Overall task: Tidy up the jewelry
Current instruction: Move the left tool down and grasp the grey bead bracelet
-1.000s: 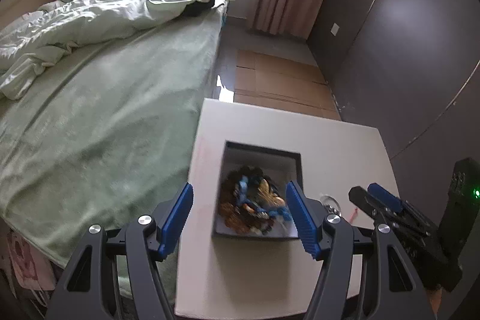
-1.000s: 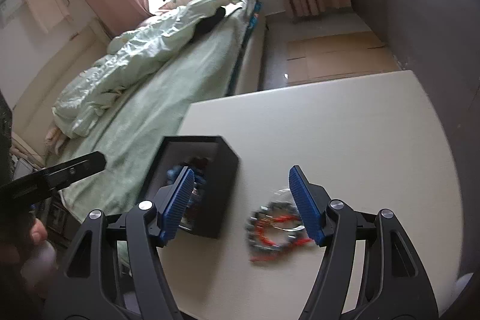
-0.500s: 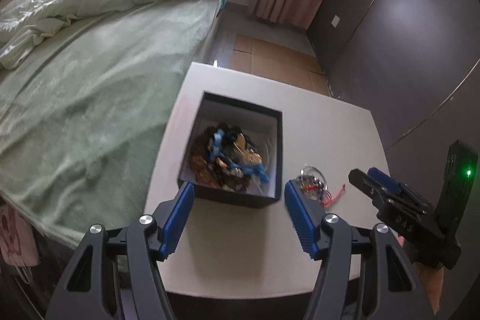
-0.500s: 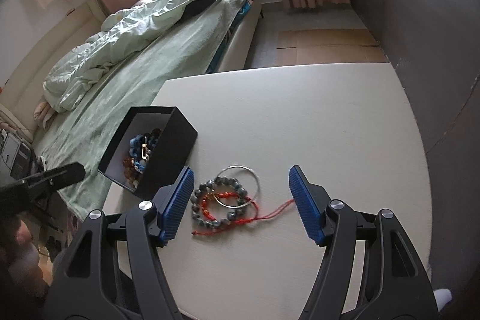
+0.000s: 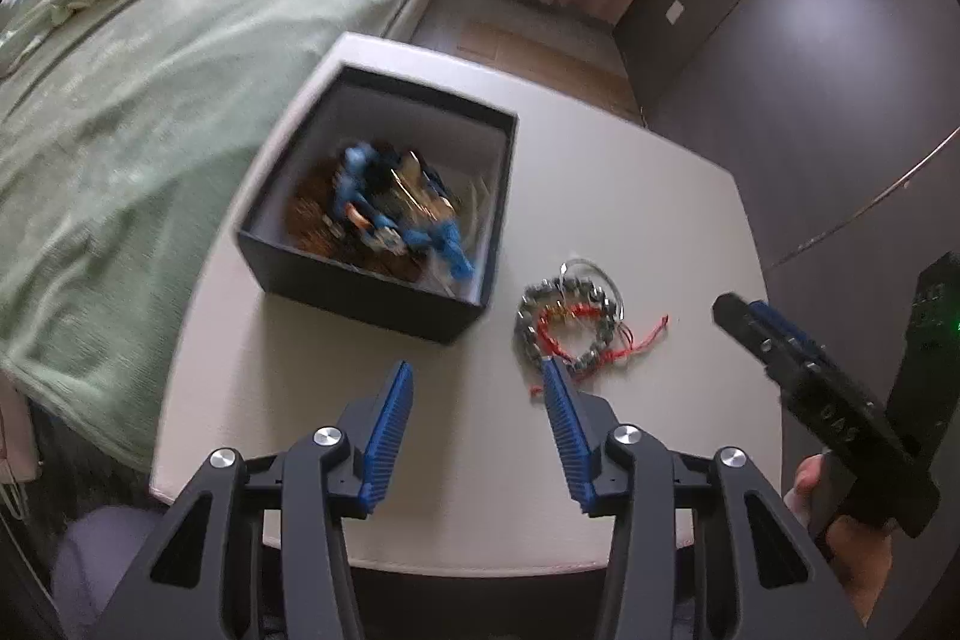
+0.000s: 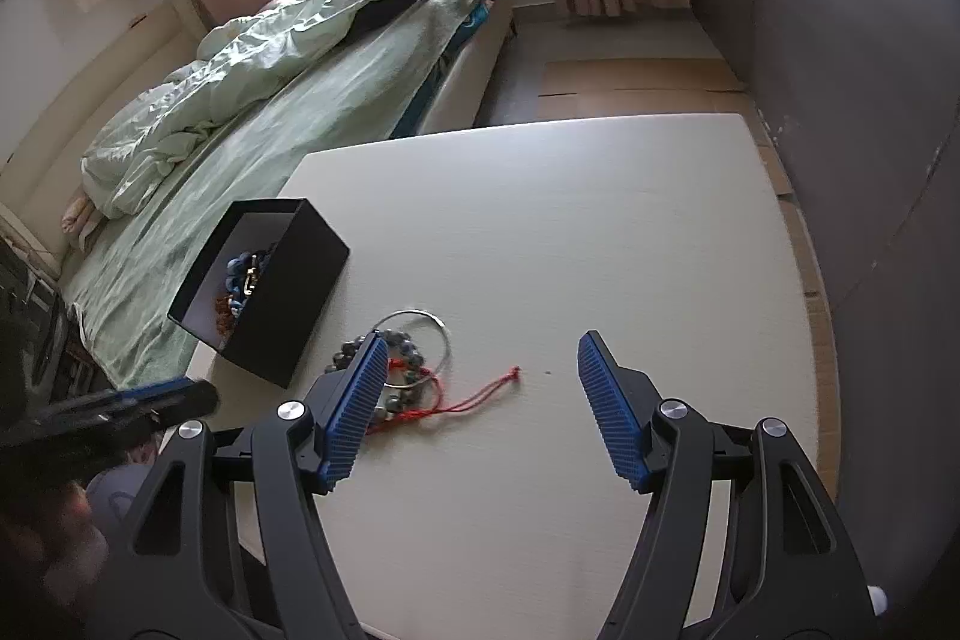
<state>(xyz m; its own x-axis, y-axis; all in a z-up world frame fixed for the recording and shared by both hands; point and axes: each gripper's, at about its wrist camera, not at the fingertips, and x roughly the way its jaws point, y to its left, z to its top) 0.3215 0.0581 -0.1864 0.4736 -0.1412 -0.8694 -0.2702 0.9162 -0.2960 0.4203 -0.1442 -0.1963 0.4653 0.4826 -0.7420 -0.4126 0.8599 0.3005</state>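
Two grippers hover over a pale table beside a bed, with loose bracelets and a black jewelry box below them.

Nearest, the left gripper [image 5: 477, 388] is closing its jaws over bare tabletop, nothing between them; the right gripper [image 6: 480, 364] stands wide apart and empty, its left finger in front of the bracelets. On the table [image 6: 600, 232] the bracelets [image 5: 567, 319], grey beads, red cord and a metal bangle, lie just beside the black box [image 5: 384, 280], which holds a tangle of blue and gold jewelry [image 5: 390, 214]. Beyond lies the green bed [image 6: 288, 100].
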